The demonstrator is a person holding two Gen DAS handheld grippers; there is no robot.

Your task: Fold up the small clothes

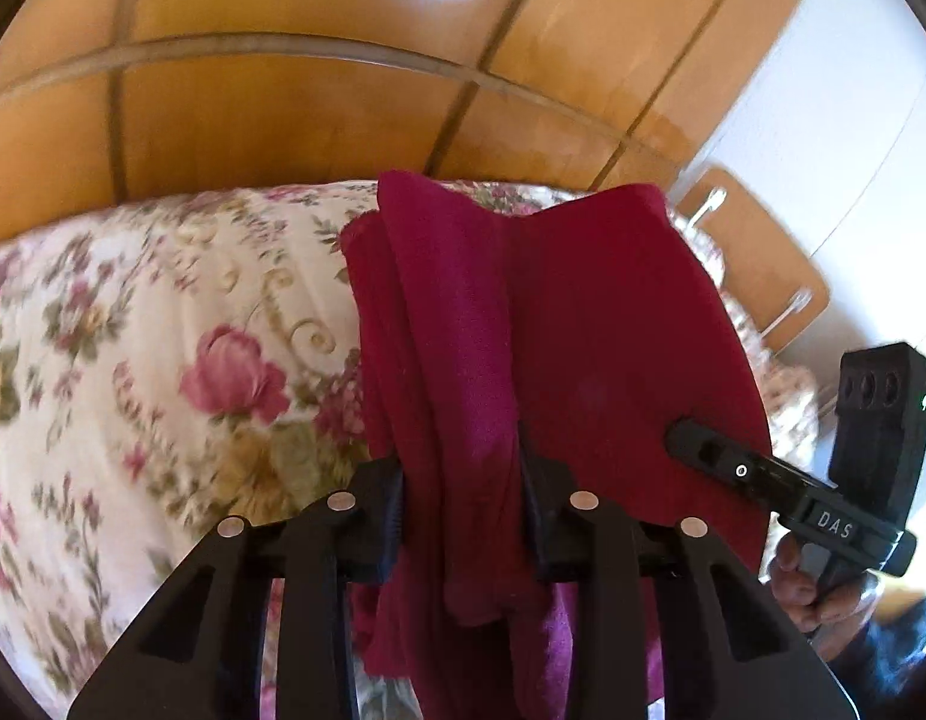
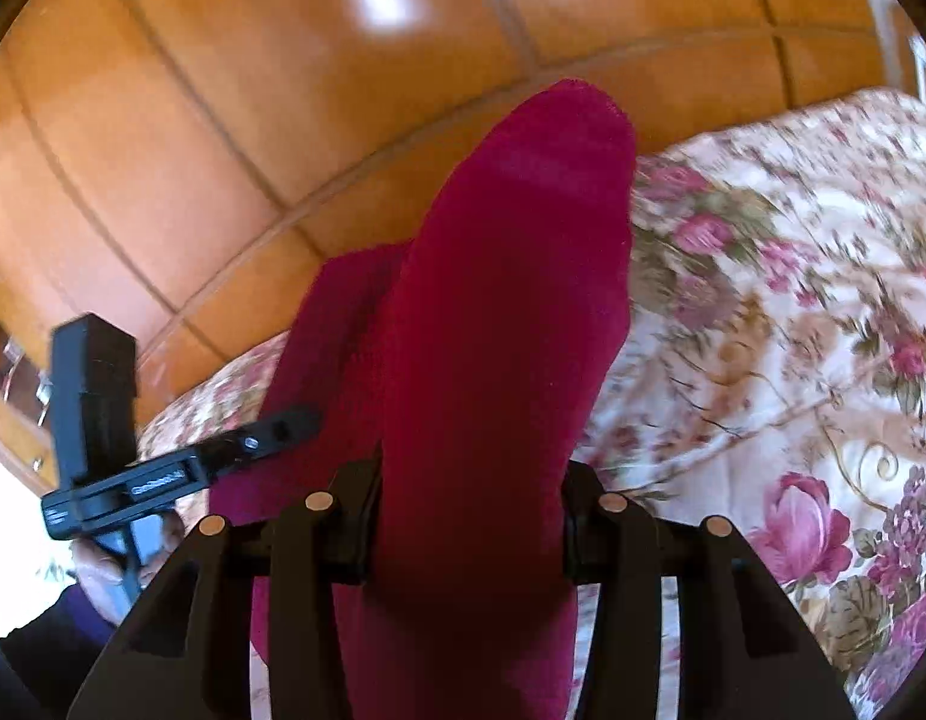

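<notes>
**Q:** Garment position — where is the magenta cloth (image 1: 523, 324), and why is it carried this way?

**A:** It hangs in the air above the bed (image 1: 162, 324), clear of it where the views show. The left gripper (image 1: 463, 510) has its fingers pinching a bunched fold of the cloth; the right gripper (image 2: 472, 516) has its fingers closed on another thick bunch of the same cloth, seen again in the right wrist view (image 2: 511, 276). Two separate grips probably serve to stretch the piece between the hands so that it can be laid out flat before folding. Each view also shows the other gripper beside the cloth, held in a person's hand (image 1: 805, 588).

**Q:** What of the surface and the room?

**A:** The bed carries a quilted cover printed with pink roses on cream. Behind it stands a glossy orange-brown panelled wall (image 1: 282, 120) with dark seams and a bright reflection. A wooden chair (image 1: 757, 264) stands near a pale wall, at the right edge of the left wrist view.
</notes>
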